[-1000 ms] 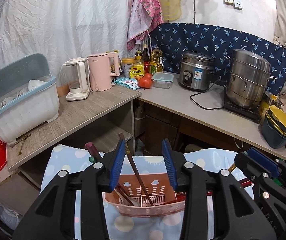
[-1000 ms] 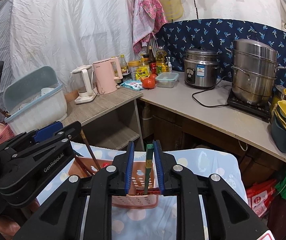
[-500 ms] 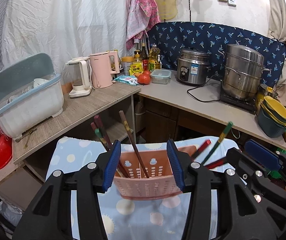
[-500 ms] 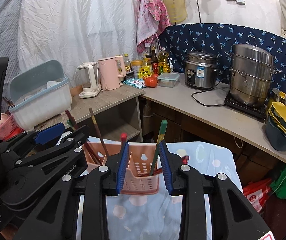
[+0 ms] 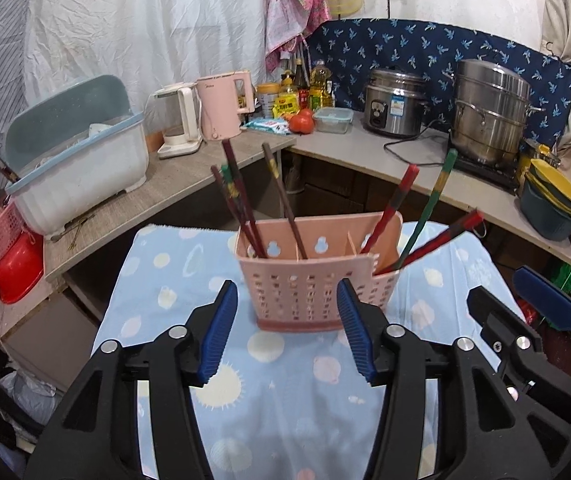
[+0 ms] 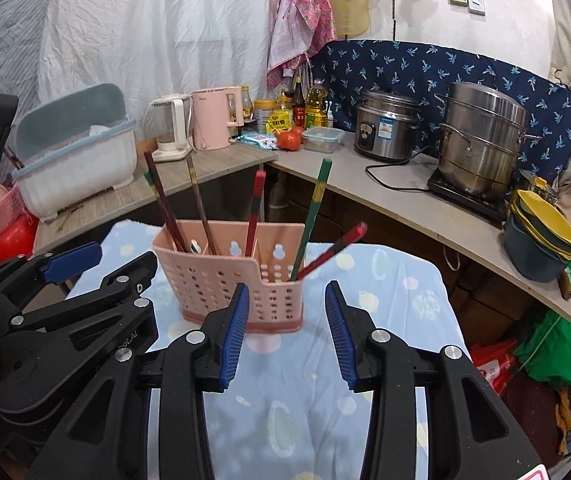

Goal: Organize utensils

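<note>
The pink utensil basket (image 5: 317, 276) stands upright on a tabletop covered by a light blue patterned cloth (image 5: 285, 392), toward the far half of the cloth. Internal dividers split the basket into compartments.

Left compartment: a cluster of dark red chopsticks (image 5: 241, 204) stands tilted to the left, their upper ends well above the rim; from the left wrist view the exact count appears to be four, though the shafts overlap near the rim and this cannot be confirmed.

Right side: a red chopstick (image 5: 391, 208) and a green-and-yellow chopstick (image 5: 431, 204) lean to the right, and a red-and-black chopstick (image 5: 441, 236) lies at a much lower angle, its end projecting past the basket's right edge.

Left gripper (image 5: 287, 332): spread wide, nothing held, positioned just in front of the basket's near wall; whether either blue pad touches the basket cannot be told.

Right gripper (image 6: 287, 332): likewise spread and holding nothing, facing the basket's right front corner, apart from it.

Surroundings: a wooden shelf at left carries a lidded dish-drainer bin (image 5: 77, 160), a white kettle (image 5: 179, 120) and a pink kettle (image 5: 225, 106). The rear counter carries a rice cooker (image 5: 395, 106) and a stacked steel steamer pot (image 5: 489, 110).
</note>
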### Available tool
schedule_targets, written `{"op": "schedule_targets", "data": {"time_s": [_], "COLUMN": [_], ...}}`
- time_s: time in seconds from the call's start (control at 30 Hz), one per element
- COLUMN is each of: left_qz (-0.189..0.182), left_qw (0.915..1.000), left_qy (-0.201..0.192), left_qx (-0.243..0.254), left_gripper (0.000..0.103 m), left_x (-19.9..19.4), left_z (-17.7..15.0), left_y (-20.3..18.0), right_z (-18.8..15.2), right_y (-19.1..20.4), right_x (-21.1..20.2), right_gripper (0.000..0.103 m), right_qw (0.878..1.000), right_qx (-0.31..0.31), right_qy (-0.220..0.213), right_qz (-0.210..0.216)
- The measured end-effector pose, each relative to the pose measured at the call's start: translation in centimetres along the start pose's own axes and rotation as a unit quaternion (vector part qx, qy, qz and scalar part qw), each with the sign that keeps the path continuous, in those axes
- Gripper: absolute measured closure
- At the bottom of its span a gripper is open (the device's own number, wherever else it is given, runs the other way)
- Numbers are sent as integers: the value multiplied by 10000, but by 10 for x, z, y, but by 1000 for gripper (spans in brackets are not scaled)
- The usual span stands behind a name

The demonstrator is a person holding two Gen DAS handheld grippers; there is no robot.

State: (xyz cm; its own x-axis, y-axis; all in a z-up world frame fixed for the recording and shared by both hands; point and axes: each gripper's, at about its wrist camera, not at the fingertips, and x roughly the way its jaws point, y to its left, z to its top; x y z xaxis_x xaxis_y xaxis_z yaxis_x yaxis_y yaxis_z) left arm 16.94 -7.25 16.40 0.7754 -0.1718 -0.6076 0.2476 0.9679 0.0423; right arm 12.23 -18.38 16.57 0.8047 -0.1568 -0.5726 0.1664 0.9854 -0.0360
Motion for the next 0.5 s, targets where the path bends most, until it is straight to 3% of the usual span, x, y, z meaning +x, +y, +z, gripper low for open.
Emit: {"op": "schedule_targets", "data": {"time_s": [0.17, 0.3, 0.5], "left_qz": [33, 141, 322], "left_qw": [9998, 9994, 9987], "left_qy": [187, 252, 358], "left_qx": [-102, -182, -157], "left_gripper": [50, 37, 29], "left_x": [-3, -5, -6], "left_z": [-17, -31, -44], "left_y": [5, 9, 9], "right_z": [-16, -27, -44], "right_y": [-1, -5, -4], "right_x": [-3, -3, -5], "right_gripper": [57, 55, 45], "right_qw": [9998, 9992, 9989], "right_qx": [87, 228, 272], "right_qy": [160, 307, 381], "right_qz": [8, 103, 13]}}
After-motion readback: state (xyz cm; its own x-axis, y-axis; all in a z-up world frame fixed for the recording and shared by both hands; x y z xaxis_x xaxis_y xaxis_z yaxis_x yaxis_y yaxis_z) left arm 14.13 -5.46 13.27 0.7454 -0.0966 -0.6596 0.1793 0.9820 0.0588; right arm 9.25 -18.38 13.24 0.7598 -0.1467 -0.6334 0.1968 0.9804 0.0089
